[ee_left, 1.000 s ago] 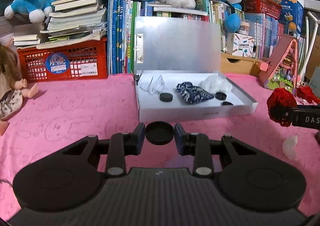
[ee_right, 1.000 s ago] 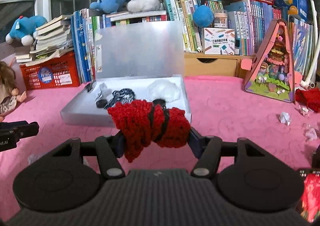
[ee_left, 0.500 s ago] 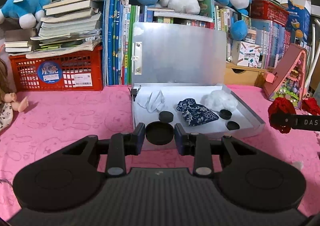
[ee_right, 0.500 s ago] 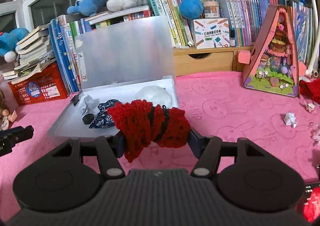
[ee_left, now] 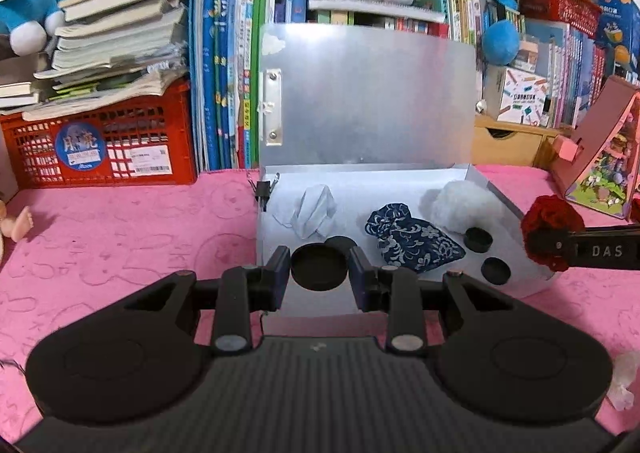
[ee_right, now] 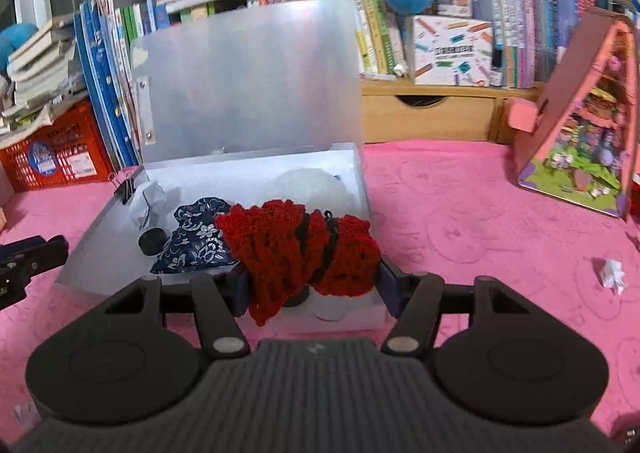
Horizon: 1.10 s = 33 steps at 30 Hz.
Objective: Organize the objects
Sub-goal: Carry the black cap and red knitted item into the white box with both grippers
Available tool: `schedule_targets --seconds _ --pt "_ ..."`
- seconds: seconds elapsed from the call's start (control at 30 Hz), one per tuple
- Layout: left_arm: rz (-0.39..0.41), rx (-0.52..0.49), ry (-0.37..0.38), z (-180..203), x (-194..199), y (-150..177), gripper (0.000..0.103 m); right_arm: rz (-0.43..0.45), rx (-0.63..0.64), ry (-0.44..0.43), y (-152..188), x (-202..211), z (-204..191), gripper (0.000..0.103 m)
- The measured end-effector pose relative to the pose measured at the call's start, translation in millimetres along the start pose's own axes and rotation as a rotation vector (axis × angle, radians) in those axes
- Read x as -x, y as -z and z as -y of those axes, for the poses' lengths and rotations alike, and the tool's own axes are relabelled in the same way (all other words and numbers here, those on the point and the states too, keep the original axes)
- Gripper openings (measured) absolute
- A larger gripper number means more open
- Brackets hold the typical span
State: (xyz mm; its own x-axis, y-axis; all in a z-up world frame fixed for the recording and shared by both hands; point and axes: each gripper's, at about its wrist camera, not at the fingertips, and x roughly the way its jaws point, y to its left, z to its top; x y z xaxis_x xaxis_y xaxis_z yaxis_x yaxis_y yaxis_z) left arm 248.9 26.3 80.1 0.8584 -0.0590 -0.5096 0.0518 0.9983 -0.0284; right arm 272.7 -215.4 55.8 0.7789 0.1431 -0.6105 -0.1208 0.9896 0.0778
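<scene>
Black cap (ee_left: 319,267) pinched flat between the left gripper (ee_left: 319,269) fingers, carried level at the near-left corner of the open box (ee_left: 500,199), probably so as to drop straight down beside the other black cap (ee_left: 478,239) already lying inside. Red crocheted piece (ee_right: 298,245) clamped across its banded middle by the right gripper (ee_right: 310,285), loose ends hanging, held at the box's near-right corner, seemingly awaiting a free spot. Inside the box: blue patterned pouch (ee_left: 412,237), white fluffy ball (ee_left: 464,205), folded white paper (ee_left: 314,209). Binder clip (ee_left: 263,189) on the left wall; upright lid (ee_left: 368,93) leaning toward the books (ee_left: 222,69). Crumpled paper (ee_right: 612,271) out on the pink cloth (ee_left: 120,229), likely yet to be gathered.
</scene>
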Motion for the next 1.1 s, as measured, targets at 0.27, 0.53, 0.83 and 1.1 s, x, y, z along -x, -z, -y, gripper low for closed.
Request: schedule_targets --seconds 0.27,0.53,0.83,1.1 --pt "-0.043 -0.004 0.001 2 -28 -1 0.037 -0.044 0.034 -0.009 1 -29 -6 0.064" --pt "-0.075 -0.016 0.005 5 -52 -1 0.037 -0.088 0.044 -0.010 4 -54 -11 0.064" --pt "-0.136 0.011 -0.004 3 -82 -1 0.037 -0.098 0.034 -0.019 -7 -69 -11 0.064" --pt "-0.154 0.007 -0.028 0 -109 -13 0.037 -0.119 0.032 -0.014 -25 -87 -7 0.064"
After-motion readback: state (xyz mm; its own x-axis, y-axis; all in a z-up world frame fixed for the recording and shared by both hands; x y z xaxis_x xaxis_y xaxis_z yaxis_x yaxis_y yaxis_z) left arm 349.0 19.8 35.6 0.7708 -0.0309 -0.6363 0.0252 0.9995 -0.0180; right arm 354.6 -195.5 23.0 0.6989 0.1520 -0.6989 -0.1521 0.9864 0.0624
